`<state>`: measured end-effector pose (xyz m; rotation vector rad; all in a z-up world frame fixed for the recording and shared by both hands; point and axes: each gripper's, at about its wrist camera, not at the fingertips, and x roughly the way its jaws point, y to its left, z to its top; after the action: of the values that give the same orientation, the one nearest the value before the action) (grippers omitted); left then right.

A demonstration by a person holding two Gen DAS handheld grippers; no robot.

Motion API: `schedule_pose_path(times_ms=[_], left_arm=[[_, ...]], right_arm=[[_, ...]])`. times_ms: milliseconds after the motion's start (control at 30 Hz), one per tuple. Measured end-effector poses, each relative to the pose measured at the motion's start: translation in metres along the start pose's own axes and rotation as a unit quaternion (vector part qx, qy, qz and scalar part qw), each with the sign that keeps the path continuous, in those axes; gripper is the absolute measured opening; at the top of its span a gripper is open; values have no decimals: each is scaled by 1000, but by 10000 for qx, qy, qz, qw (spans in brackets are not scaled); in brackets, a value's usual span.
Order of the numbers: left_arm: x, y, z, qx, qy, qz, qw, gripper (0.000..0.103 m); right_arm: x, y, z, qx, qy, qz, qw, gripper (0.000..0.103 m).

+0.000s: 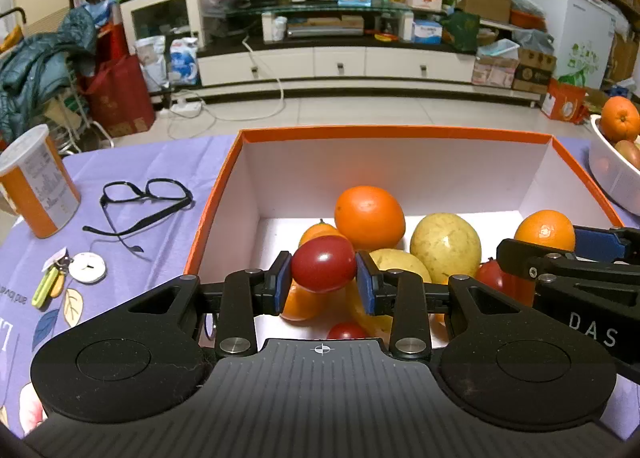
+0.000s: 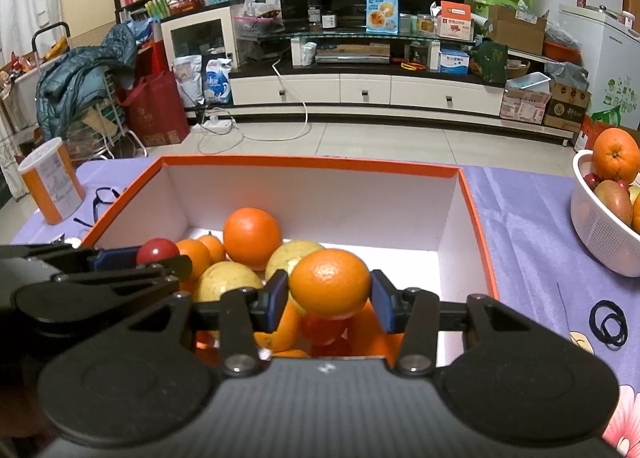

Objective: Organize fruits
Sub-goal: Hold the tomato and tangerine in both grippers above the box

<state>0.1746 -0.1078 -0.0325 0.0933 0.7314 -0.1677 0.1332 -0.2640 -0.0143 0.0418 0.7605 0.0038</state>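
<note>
Fruits fill our fingers: the left gripper (image 1: pixel 324 284) clamps a small red tomato (image 1: pixel 323 264), soft and thin-skinned, held lightly across its middle; the right gripper (image 2: pixel 330 300) squeezes a firm, round orange (image 2: pixel 330 282). Both hang over the orange box (image 1: pixel 394 132), fruit piled inside. Far right, a white basket (image 2: pixel 600 230) holds more.

On the desk's purple patterned cloth (image 1: pixel 168 161), black-framed glasses (image 1: pixel 146 197) are laid beside an orange-and-white cylindrical canister (image 1: pixel 38 185). A white round tag with green and orange keyrings (image 1: pixel 72 274) is seen nearby. Black elastic hair ties (image 2: pixel 609 322) are seen too.
</note>
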Motion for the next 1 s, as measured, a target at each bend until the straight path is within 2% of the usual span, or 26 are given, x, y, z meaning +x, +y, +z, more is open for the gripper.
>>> schedule_pose_path(times_ms=[1000], left_arm=[[0, 2, 0, 2, 29, 11, 10000, 2]], right_arm=[[2, -3, -1, 16, 44, 15, 10000, 48]])
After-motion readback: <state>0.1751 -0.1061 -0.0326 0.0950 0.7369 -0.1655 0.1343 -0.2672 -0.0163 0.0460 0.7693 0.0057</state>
